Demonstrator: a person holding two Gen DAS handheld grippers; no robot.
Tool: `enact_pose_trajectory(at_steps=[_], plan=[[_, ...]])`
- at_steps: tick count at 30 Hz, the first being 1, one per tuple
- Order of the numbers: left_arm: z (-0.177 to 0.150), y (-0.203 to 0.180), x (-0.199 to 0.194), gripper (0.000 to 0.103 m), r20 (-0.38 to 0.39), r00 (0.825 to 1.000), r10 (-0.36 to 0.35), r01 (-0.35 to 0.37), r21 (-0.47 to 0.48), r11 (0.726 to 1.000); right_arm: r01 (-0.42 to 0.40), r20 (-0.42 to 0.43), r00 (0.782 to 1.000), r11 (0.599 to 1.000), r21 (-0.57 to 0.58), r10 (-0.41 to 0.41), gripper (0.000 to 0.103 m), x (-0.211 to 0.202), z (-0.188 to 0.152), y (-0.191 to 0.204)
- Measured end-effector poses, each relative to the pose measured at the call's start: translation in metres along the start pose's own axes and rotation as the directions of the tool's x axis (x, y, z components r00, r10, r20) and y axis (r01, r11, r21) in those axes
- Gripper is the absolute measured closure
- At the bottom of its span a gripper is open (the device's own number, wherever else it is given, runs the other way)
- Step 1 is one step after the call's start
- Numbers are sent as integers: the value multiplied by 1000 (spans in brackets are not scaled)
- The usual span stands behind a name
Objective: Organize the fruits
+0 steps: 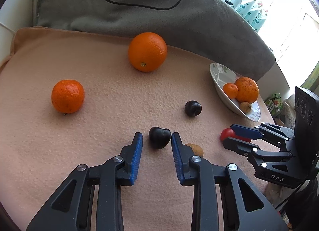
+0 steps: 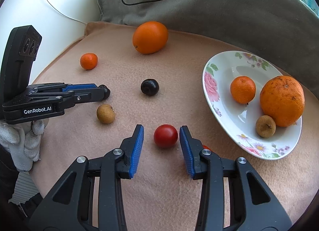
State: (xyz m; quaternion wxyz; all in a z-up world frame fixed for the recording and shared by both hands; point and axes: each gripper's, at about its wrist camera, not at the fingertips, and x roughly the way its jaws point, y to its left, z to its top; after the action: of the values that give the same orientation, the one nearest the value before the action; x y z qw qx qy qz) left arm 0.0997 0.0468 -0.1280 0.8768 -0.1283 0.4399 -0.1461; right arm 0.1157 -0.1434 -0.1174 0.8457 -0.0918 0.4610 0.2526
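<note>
I am holding my left gripper (image 1: 157,141) apart around the small dark cherry (image 1: 159,137) low in the frame, my right gripper (image 2: 161,136) apart around the round red tomato (image 2: 165,135), so squeezing softly seems best.

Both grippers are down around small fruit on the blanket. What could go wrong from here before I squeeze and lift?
1. The dark cherry sits at the very tips of the left gripper, so it may pop forward.
2. The tomato between the fingers of the right gripper is smooth and round; it could roll on the soft blanket or get squashed.
3. The plate is tilted, so its oranges may roll when more fruit lands.
</note>
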Motion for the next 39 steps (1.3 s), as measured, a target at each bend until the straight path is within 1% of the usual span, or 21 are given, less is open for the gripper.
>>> enact_pose_trajectory(at_steps=[4,6,10,15,19,26,29,35,39], plan=[[0,0,3,76,-9,1000,1,-1,6,1000,13,-12,1000,1000,-16,-14,66,4,1,3],[0,0,4,77,-11,1000,1,-1,11,1000,22,-19,1000,999,-27,-23,70,7,2,4],[0,1,5,81,-13,1000,-6,6,10,1000,32,-20,999,999,-34,-33,76,8,3,5],[-1,-2,5,83,-10,1000,2,-2,29,1000,31,-18,999,999,-33,-32,77,8,2,6],[0,-2,4,83,-2,1000,-2,3,18,1000,27,-10,1000,999,-24,-27,77,6,1,5],[2,0,-4,83,20,1000,-7,7,3,1000,11,28,1000,1000,-5,-10,77,-6,1,3],[3,-3,-9,83,33,999,-19,19,1,1000,7,49,999,1000,9,-8,77,-14,1,2],[10,-18,-18,83,61,997,-47,45,27,999,1,100,995,999,42,-5,77,-38,1,-7],[16,-29,-19,83,73,995,-72,69,41,997,11,139,990,998,60,-19,77,-57,2,-15]])
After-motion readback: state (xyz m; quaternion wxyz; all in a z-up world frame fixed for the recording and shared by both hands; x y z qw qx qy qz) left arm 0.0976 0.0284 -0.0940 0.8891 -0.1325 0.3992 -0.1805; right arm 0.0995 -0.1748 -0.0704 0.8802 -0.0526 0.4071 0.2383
